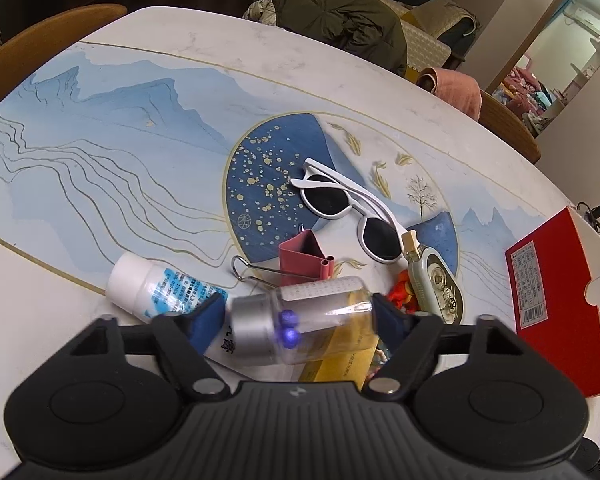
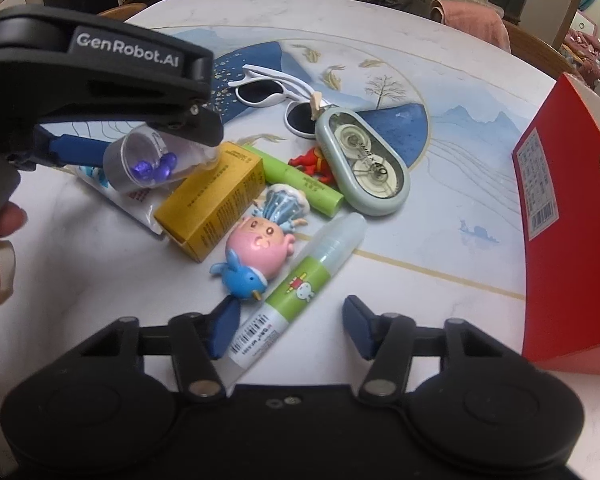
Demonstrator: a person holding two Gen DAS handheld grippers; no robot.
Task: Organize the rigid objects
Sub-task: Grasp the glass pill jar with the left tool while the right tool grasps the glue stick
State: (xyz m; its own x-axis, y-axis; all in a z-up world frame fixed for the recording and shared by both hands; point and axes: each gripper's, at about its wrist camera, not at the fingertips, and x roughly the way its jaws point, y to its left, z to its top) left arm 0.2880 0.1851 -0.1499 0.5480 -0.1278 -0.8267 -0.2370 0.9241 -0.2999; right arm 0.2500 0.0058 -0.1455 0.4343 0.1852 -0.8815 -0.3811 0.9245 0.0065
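Note:
My left gripper (image 1: 298,316) is shut on a clear plastic bottle (image 1: 300,324) with a silver cap and blue beads inside, held on its side above the table. The bottle also shows in the right wrist view (image 2: 148,160), under the left gripper's black body. My right gripper (image 2: 288,330) is open and empty, low over the table, with a green-labelled glue stick (image 2: 296,288) lying between its fingers. A red box (image 2: 568,216) stands at the right.
On the table lie white sunglasses (image 1: 348,204), a pink binder clip (image 1: 304,258), a white bottle (image 1: 156,284), a grey-green correction tape (image 2: 364,164), a yellow carton (image 2: 212,208), a green tube (image 2: 300,180), a pink and blue toy (image 2: 256,248) and a red figure (image 2: 312,164).

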